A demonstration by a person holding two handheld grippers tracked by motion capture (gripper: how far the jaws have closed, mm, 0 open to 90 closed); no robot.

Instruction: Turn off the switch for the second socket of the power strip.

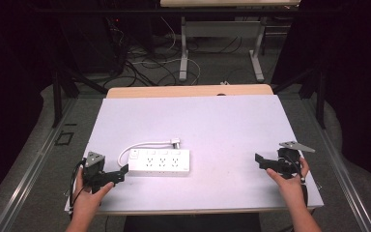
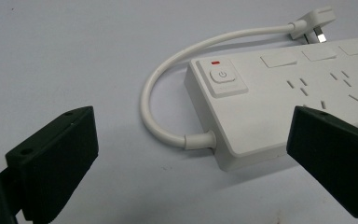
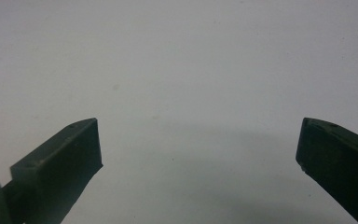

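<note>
While both sets of jaws are spread wide with nothing gripped, the left gripper (image 1: 121,175) is parked right at the end of one power strip (image 1: 160,162); the right gripper (image 1: 261,160) is kept well apart on one table (image 1: 232,121). Three socket groups and one plug (image 1: 176,143) are counted.

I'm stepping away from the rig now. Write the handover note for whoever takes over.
Left gripper: open, holding nothing, fingers just short of the switch end of the power strip.
Right gripper: open, holding nothing, over bare table at the right.
Power strip: lies flat on the table, left of centre; its short cord loops behind it and the plug rests on the table, unplugged.
Done: nothing shows as handled yet.
Left: probably close the left gripper on the strip's near end; the right gripper has yet to come in.
</note>
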